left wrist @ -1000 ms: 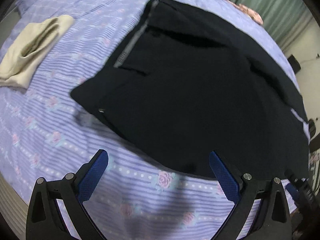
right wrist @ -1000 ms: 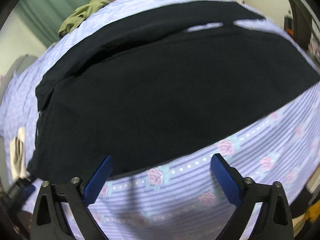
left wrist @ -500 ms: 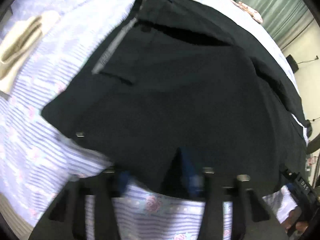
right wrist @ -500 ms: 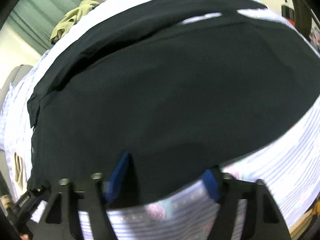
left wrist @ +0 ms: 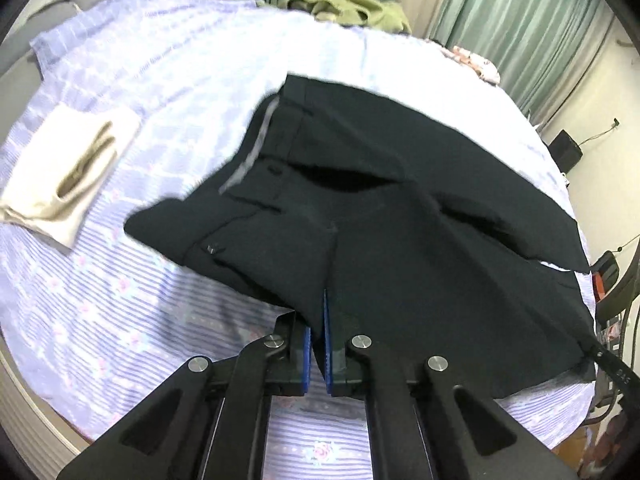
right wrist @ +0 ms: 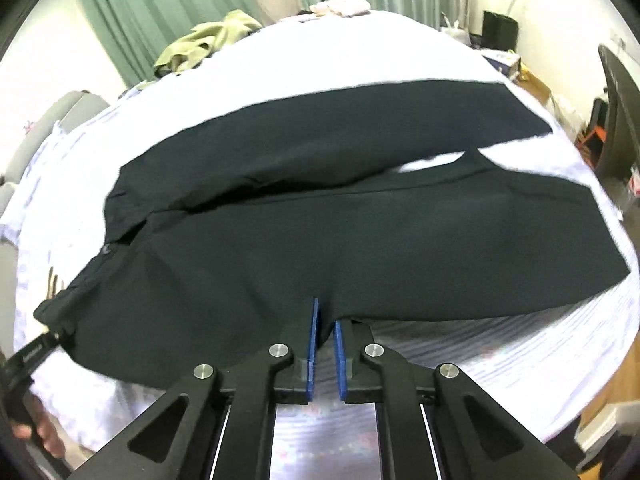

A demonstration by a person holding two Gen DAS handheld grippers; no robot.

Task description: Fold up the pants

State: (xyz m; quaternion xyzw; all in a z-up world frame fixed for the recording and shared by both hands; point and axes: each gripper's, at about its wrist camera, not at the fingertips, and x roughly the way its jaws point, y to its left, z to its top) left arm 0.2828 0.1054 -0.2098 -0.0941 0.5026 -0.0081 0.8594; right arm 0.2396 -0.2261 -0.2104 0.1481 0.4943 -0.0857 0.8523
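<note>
Black pants (left wrist: pixel 400 216) lie spread on a bed, waistband (left wrist: pixel 256 148) at the left, legs running right. My left gripper (left wrist: pixel 318 320) is shut on the near edge of the pants near the waist and lifts it off the sheet. My right gripper (right wrist: pixel 325 320) is shut on the near edge of the front pant leg (right wrist: pixel 360 248), also raised. The far leg (right wrist: pixel 320 148) lies flat behind. The right gripper shows at the right edge of the left wrist view (left wrist: pixel 612 364).
The bed has a lilac striped floral sheet (left wrist: pixel 120 280). A folded cream garment (left wrist: pixel 64 168) lies at the left. An olive garment (left wrist: pixel 352 4) and a pink item (left wrist: pixel 476 64) lie at the far side. Green curtains (right wrist: pixel 168 12) hang behind.
Both grippers moved forward to the near edge of the pants, closed on it and lifted it, so the cameras now tilt up toward the far side of the bed.
</note>
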